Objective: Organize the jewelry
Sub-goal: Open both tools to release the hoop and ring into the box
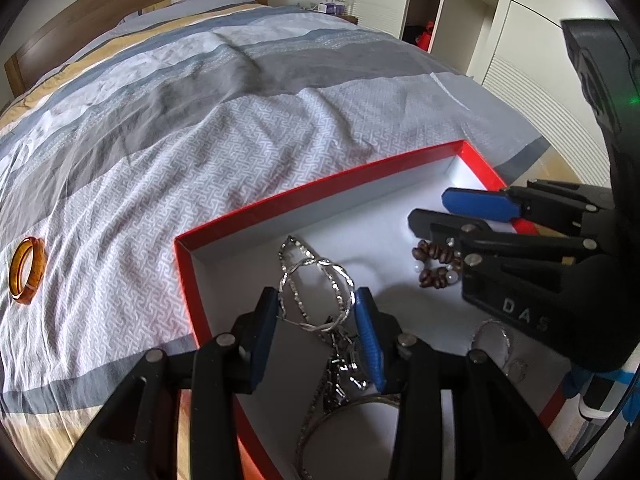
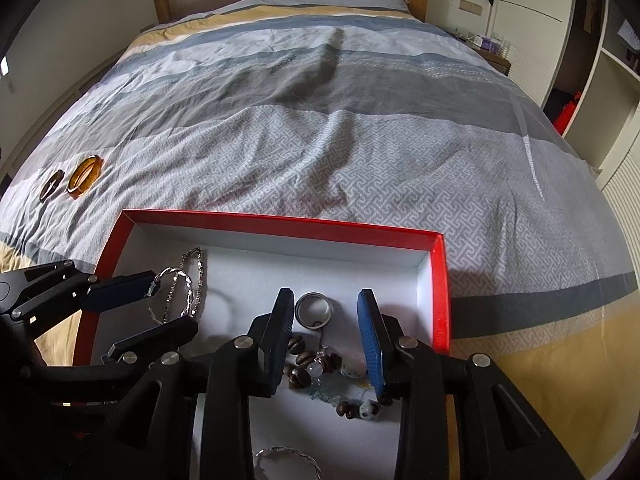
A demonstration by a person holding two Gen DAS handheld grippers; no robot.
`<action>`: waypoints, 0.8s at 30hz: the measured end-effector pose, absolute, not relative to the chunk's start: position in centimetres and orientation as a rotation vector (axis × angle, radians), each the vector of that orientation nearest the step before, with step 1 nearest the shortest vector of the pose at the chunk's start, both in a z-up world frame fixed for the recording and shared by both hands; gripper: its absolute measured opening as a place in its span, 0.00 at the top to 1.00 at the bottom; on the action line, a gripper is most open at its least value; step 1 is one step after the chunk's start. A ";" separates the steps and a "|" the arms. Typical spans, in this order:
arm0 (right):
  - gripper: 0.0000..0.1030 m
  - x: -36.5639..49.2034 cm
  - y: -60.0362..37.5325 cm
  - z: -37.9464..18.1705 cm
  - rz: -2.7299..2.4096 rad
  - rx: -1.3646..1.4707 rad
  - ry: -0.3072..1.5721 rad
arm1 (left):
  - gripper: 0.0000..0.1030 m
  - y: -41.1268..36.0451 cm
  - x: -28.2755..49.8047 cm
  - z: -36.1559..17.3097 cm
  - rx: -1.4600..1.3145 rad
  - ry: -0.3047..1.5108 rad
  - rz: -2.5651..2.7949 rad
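A: What do I have in the left gripper (image 1: 316, 316)?

B: I see it clamped on the twisted silver bangle (image 1: 320, 292), both pads against its sides, held above the white floor of the red box (image 1: 320, 192). A silver chain (image 1: 294, 280) hangs tangled with the bangle and trails down onto the box floor.

A: And my right gripper (image 2: 326, 340)?

B: Its fingers stand apart with nothing pressed between them. Under the gap lies the bead bracelet (image 2: 308, 360), brown beads mixed with pale ones, loose on the box floor. A metal ring (image 2: 314, 310) rests just beyond the fingertips, also inside the box.

A: Anything left outside?

B: Yes, I see an amber bangle (image 2: 85, 176) on the patterned bedspread (image 2: 360, 140), well left of the box, and a darker bangle (image 2: 51, 186) just beside it. Another thin silver hoop (image 1: 490, 338) sits in the box's near part, half hidden behind the right gripper.
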State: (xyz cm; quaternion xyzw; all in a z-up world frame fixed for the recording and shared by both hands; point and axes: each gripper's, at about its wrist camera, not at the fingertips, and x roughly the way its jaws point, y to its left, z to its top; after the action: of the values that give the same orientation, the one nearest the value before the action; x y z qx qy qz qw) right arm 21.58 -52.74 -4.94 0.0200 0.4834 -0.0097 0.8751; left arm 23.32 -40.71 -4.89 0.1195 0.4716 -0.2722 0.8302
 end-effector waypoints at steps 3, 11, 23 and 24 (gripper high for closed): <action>0.68 20.9 -52.8 -3.6 -0.023 0.046 0.978 | 0.64 -40.4 22.9 -4.3 0.256 0.990 -0.581; 0.68 18.2 -52.5 1.0 -0.049 0.050 0.909 | 0.64 -40.2 20.9 -2.1 0.274 0.985 -0.626; 0.68 13.8 -54.5 0.8 -0.088 0.106 0.900 | 0.64 -41.1 20.9 -4.1 0.308 0.987 -0.566; 0.68 13.9 -54.9 0.6 -0.093 0.119 0.899 | 0.64 -41.1 21.3 -4.3 0.303 0.993 -0.557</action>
State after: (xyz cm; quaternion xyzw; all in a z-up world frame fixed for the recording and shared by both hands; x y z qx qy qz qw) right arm 13.90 -54.94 0.57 0.0576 0.4341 -0.0450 0.8979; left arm 21.26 -41.13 -4.34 0.1430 0.4681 -0.2628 0.8315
